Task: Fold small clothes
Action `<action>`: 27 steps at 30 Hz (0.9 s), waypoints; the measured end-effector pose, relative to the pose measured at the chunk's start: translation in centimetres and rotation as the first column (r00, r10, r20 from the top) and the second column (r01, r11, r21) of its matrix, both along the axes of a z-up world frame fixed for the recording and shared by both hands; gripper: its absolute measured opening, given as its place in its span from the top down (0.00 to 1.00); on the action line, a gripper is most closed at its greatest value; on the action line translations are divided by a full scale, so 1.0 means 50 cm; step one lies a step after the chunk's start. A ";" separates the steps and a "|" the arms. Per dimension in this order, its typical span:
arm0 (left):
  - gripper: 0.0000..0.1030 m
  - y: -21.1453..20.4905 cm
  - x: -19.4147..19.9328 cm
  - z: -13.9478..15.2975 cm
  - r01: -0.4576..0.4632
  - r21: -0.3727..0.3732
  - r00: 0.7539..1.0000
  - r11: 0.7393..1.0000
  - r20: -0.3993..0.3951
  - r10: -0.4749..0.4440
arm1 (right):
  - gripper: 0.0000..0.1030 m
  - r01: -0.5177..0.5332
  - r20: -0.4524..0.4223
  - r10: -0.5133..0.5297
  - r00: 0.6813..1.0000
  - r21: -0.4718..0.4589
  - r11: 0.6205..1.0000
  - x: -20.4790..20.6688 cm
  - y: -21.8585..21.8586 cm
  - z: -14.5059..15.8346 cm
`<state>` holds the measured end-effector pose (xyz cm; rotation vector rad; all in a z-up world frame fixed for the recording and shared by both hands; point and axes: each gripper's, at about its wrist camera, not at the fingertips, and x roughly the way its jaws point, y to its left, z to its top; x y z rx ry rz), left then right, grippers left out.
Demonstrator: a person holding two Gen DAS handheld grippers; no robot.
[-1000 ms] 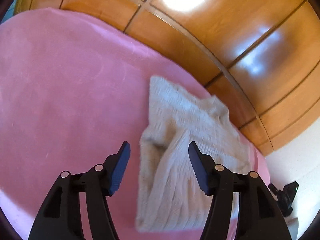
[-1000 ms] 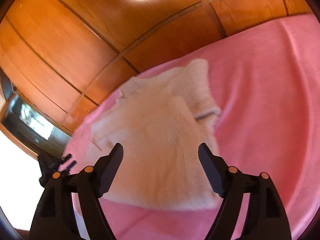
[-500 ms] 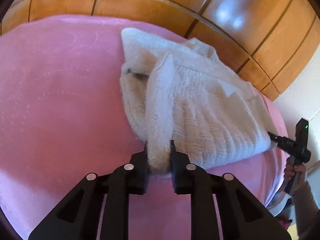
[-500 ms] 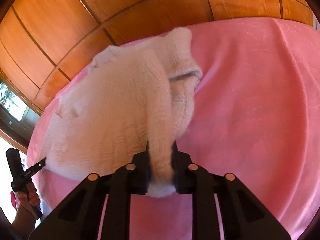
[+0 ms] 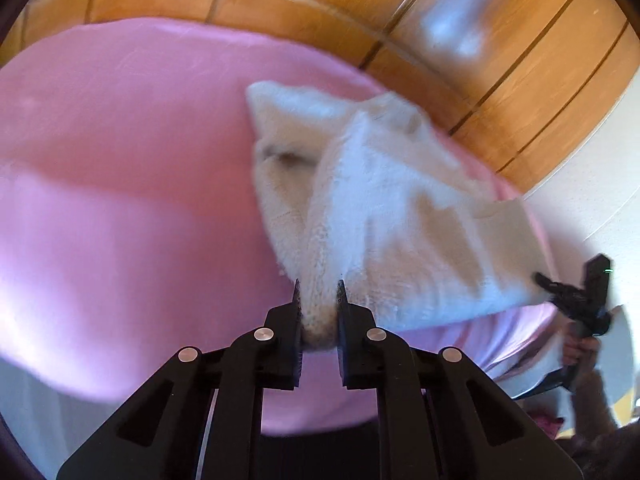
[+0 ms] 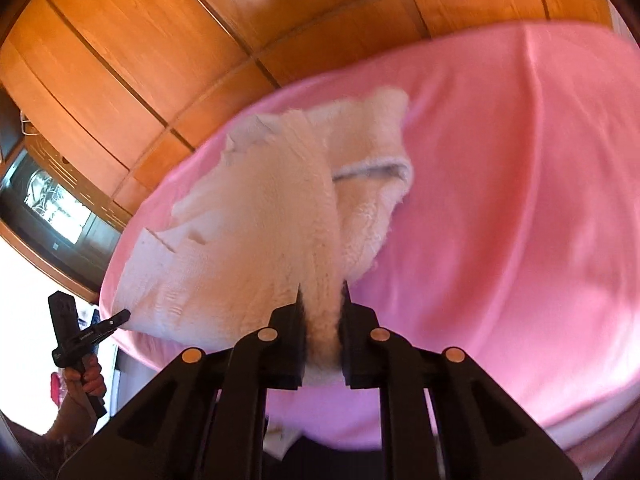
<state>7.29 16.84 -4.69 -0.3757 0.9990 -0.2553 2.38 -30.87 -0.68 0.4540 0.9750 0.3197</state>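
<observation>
Wooden panels (image 5: 500, 60) back a bed spread with a pink blanket (image 5: 120, 200), and on it, toward the far edge, lies a cream fleecy garment (image 5: 400, 216). Its near hem is raised off the blanket at both corners, so the cloth hangs between them and runs away from both grippers toward the panels; the hem between the two grips is its long line, and the coming fold, I judge, turns on carrying that hem forward over the part that rests on the blanket. The left gripper (image 5: 319, 308) is nearly closed, pinching one hem corner; the right gripper (image 6: 321, 312) is likewise clamped on the other, each showing in the other's view at the cloth's far corner. Neither hand is nearer. Blur smears both views, the sleeves are bunched so their lie is unclear, and the garment's underside and far end are hidden.
</observation>
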 end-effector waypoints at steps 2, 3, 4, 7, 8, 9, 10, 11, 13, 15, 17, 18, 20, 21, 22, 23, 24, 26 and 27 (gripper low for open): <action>0.86 -0.002 -0.011 -0.005 -0.028 0.076 0.999 0.997 -0.016 0.029 | 0.88 0.001 -0.040 -0.002 0.999 -0.036 0.999 -0.018 0.002 -0.020; 0.82 -0.005 -0.016 0.002 -0.058 0.136 0.998 0.989 0.005 0.058 | 0.88 0.017 -0.044 -0.020 0.999 -0.076 0.997 -0.023 0.000 -0.023; 0.74 -0.009 -0.020 0.019 -0.068 0.162 0.997 0.984 0.046 0.061 | 0.83 0.037 -0.038 -0.041 0.998 -0.096 0.995 -0.022 -0.002 -0.019; 0.69 -0.031 -0.015 0.080 -0.024 0.103 0.985 0.994 0.173 0.006 | 0.53 0.087 0.048 -0.081 0.996 -0.125 0.988 -0.016 -0.012 0.022; 0.69 -0.051 -0.006 0.094 0.019 0.107 0.979 0.994 0.200 -0.040 | 0.53 0.069 0.079 -0.058 0.995 -0.136 0.988 -0.011 0.000 0.039; 0.69 -0.076 0.008 0.101 0.059 0.125 0.972 0.990 0.218 -0.085 | 0.53 0.051 0.095 -0.037 0.995 -0.141 0.989 -0.008 0.010 0.048; 0.69 -0.099 0.026 0.104 0.091 0.139 0.967 0.986 0.225 -0.121 | 0.53 0.028 0.115 -0.011 0.993 -0.147 0.989 0.004 0.031 0.059; 0.69 -0.121 0.041 0.100 0.127 0.146 0.962 0.981 0.222 -0.158 | 0.53 -0.001 0.128 0.020 0.992 -0.147 0.989 0.015 0.051 0.063; 0.63 -0.167 0.078 0.081 0.190 0.166 0.953 0.968 0.206 -0.223 | 0.54 -0.064 0.137 0.087 0.987 -0.169 0.984 0.042 0.105 0.057; 0.57 -0.200 0.105 0.053 0.232 0.193 0.949 0.953 0.172 -0.265 | 0.57 -0.116 0.127 0.142 0.982 -0.190 0.975 0.065 0.147 0.041; 0.58 -0.231 0.135 0.015 0.274 0.201 0.946 0.941 0.123 -0.301 | 0.57 -0.161 0.103 0.188 0.977 -0.224 0.961 0.099 0.199 0.014; 0.57 -0.243 0.148 0.003 0.288 0.200 0.944 0.937 0.108 -0.313 | 0.58 -0.173 0.090 0.199 0.976 -0.239 0.956 0.109 0.218 0.005; 0.76 -0.258 0.156 -0.018 0.306 0.210 0.939 0.929 0.098 -0.331 | 0.66 -0.212 0.046 0.233 0.971 -0.279 0.937 0.137 0.256 -0.030; 0.87 -0.261 0.152 -0.025 0.313 0.214 0.935 0.925 0.104 -0.340 | 0.74 -0.230 0.028 0.250 0.968 -0.303 0.925 0.143 0.269 -0.044; 0.95 -0.261 0.147 -0.023 0.309 0.225 0.933 0.924 0.118 -0.341 | 0.89 -0.231 0.030 0.253 0.967 -0.322 0.918 0.138 0.272 -0.047; 0.96 -0.259 0.144 -0.020 0.300 0.227 0.933 0.927 0.133 -0.334 | 0.94 -0.227 0.036 0.252 0.967 -0.325 0.918 0.137 0.271 -0.047; 0.97 -0.254 0.140 -0.015 0.290 0.219 0.934 0.931 0.149 -0.326 | 0.95 -0.218 0.041 0.243 0.969 -0.316 0.923 0.137 0.267 -0.042; 0.97 -0.239 0.131 0.007 0.260 0.196 0.936 0.945 0.188 -0.297 | 0.96 -0.186 0.095 0.225 0.970 -0.313 0.931 0.126 0.259 -0.008; 0.97 -0.232 0.128 0.021 0.245 0.179 0.937 0.953 0.209 -0.281 | 0.96 -0.171 0.119 0.215 0.969 -0.303 0.938 0.118 0.250 0.013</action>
